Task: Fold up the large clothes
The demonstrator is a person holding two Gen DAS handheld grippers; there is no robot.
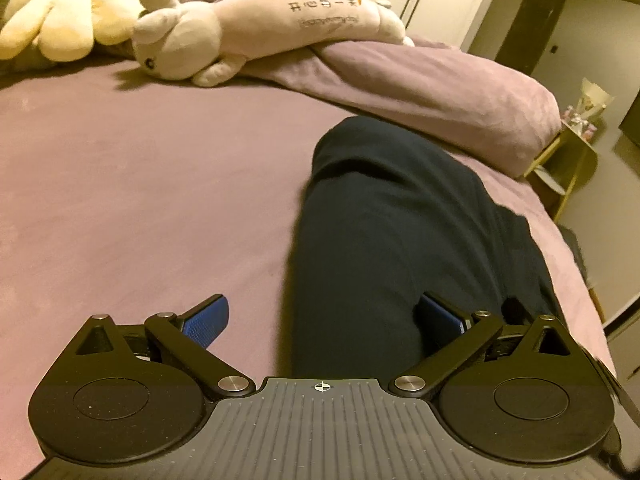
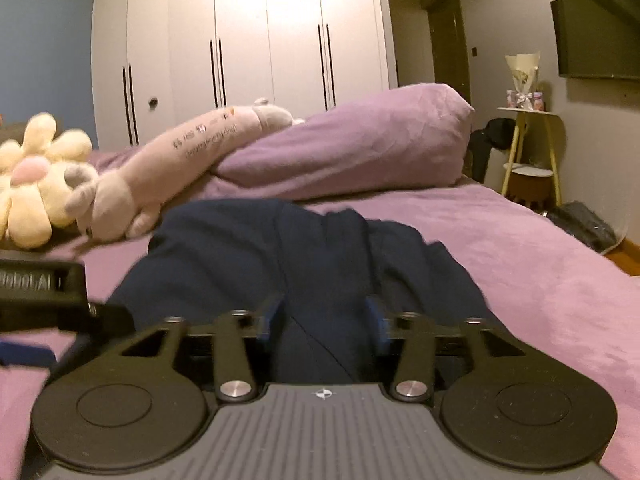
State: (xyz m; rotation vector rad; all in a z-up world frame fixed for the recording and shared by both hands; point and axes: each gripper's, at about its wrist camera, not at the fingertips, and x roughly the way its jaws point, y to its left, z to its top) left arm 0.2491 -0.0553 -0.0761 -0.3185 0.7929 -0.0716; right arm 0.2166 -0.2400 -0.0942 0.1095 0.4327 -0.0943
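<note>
A dark navy garment (image 1: 392,216) lies in a long folded strip on the purple bed (image 1: 140,184). My left gripper (image 1: 324,320) is open above the garment's near end. Its left blue pad is over the sheet and its right pad over the cloth. In the right wrist view the same garment (image 2: 248,240) lies bunched ahead. My right gripper (image 2: 326,326) is shut on a thick fold of the garment, with cloth filling the gap between the blue pads. Part of the left gripper (image 2: 44,284) shows at the left edge.
A long pink plush animal (image 1: 256,28) and a cream flower plush (image 1: 60,12) lie at the head of the bed. A rolled purple duvet (image 2: 352,144) lies behind the garment. A yellow side table (image 2: 528,152) stands beside the bed, with white wardrobes (image 2: 240,48) behind.
</note>
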